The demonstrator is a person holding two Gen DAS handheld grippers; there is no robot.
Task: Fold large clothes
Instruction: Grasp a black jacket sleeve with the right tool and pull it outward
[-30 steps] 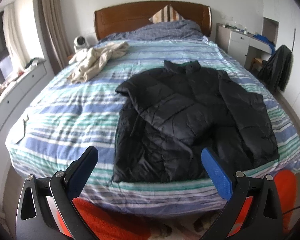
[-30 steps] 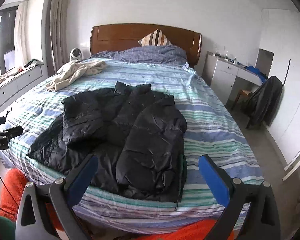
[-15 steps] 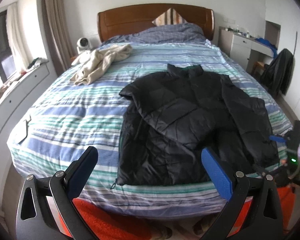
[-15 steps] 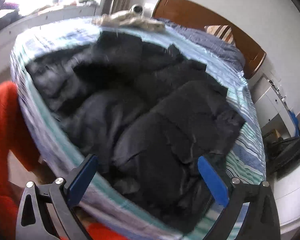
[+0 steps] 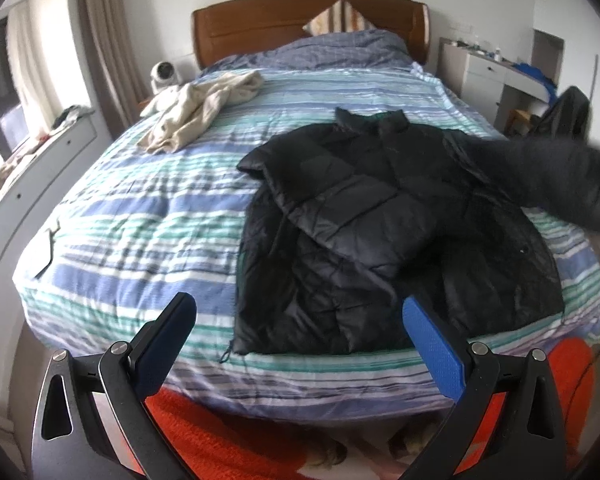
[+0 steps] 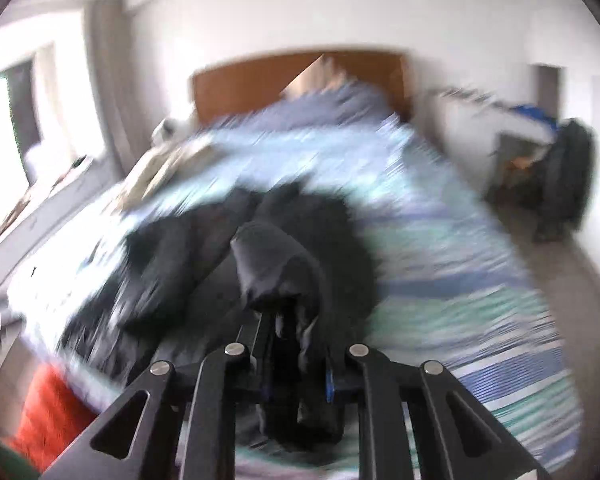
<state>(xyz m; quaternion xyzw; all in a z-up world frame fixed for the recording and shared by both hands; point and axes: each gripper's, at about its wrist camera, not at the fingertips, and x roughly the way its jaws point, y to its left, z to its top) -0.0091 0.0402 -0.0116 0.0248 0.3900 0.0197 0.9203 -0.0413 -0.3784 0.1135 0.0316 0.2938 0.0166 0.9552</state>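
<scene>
Black puffer jacket (image 5: 380, 232) lies front-up on the striped bed (image 5: 140, 216), centre to right of the left wrist view, hem toward the near edge, collar toward the headboard (image 5: 308, 16). Its one sleeve is already laid across the chest; the other sleeve (image 5: 548, 184) stretches blurred toward the right edge of the frame, lifted off the quilt.

Right tool (image 6: 296, 344): jaws closing, a bunch of black sleeve fabric pinched between them at lower centre of the right wrist view. That view is heavily smeared, so how deep the bite goes I cannot tell.

Left tool (image 5: 300, 340): fingers wide apart, nothing between them, hovering above the near edge of the bed at the bottom of the frame.

Step in hand, as I read it: carry the held sleeve over the body of the jacket.

- Lift enough that the cuff clears the padding, then sweep toward the frame's centre.
- Lay it flat across the chest, parallel with the sleeve already folded.
- Slippery, puffy shell: likely to spring back, so the free left tool could press the body down.
- Beige garment (image 5: 196, 112) at upper left is well apart, no obstruction.
</scene>
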